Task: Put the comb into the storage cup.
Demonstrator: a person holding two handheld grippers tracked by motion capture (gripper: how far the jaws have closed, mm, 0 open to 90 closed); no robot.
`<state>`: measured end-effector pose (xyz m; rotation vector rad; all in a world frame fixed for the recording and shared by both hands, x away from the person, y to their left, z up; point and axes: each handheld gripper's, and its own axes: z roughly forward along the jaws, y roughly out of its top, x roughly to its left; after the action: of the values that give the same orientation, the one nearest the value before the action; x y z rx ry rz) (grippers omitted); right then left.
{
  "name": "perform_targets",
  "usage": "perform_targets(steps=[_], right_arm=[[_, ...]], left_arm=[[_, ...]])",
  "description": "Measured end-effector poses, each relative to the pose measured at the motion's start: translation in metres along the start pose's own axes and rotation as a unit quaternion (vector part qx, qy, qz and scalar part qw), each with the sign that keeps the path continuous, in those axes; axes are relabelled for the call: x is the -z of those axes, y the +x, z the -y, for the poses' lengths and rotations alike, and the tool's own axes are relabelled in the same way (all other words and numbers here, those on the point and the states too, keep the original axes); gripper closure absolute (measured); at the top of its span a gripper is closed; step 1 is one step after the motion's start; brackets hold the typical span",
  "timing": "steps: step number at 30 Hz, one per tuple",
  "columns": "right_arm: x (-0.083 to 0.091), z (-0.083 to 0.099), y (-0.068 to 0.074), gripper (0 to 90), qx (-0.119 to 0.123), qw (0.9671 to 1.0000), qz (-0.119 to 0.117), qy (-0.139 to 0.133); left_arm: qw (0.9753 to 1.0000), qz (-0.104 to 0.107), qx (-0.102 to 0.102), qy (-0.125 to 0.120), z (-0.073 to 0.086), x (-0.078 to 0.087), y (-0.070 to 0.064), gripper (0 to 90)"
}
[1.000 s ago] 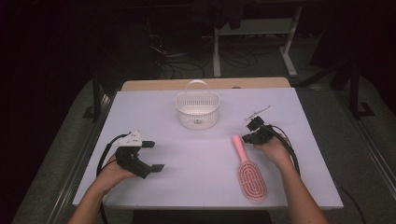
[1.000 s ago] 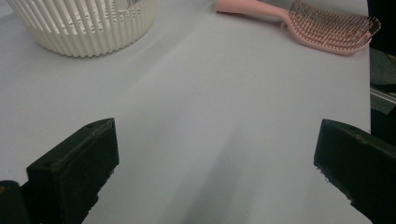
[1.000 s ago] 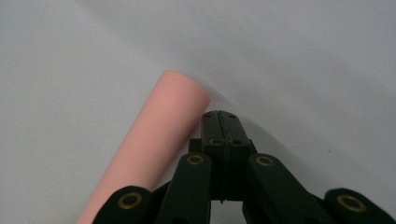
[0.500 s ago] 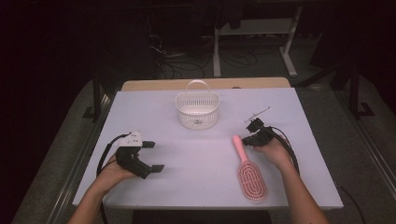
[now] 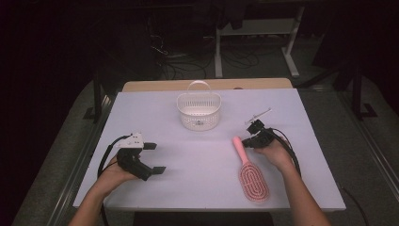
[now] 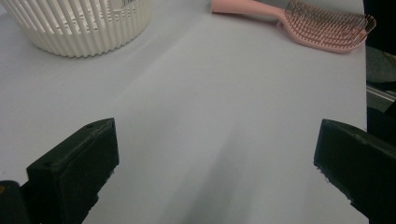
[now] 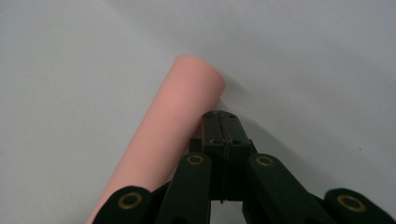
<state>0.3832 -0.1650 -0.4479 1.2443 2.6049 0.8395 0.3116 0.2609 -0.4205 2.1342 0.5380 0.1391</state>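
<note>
I see a pink hairbrush (image 5: 250, 173) lying flat on the white counter (image 5: 197, 188), on the right side, near the front edge. Its handle points up toward the back of the counter, and its bristle end points toward me.

My right gripper (image 5: 249, 139) is low, right at the tip of the handle. In the right gripper view its jaws are pressed tight together with nothing between them. The pink handle (image 7: 163, 140) lies just to the left of the clenched jaws, right up against them. The jaws are beside the handle, not around it. I cannot tell if they really touch it.

My left gripper (image 5: 153, 157) is on the left side of the counter, well apart from the brush. Its jaws are spread wide and hold nothing. In the left gripper view I see bare counter between them. Far ahead of those jaws the brush (image 6: 299, 18) lies with its bristles up.

A white slatted basket (image 5: 198, 110) with a handle stands near the back of the counter, in the middle. It sits between the two grippers but farther away from me, and it is well apart from the brush.
</note>
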Motion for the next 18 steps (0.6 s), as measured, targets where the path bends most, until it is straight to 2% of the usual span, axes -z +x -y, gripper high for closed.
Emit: perform_targets(steps=[18], right_arm=[[-0.007,-0.01,0.017,88.8,0.022,0.9995,-0.02,-0.009]], left_arm=[[1.0,0.002,-0.001,0.001,0.0,0.0,-0.001,0.0]])
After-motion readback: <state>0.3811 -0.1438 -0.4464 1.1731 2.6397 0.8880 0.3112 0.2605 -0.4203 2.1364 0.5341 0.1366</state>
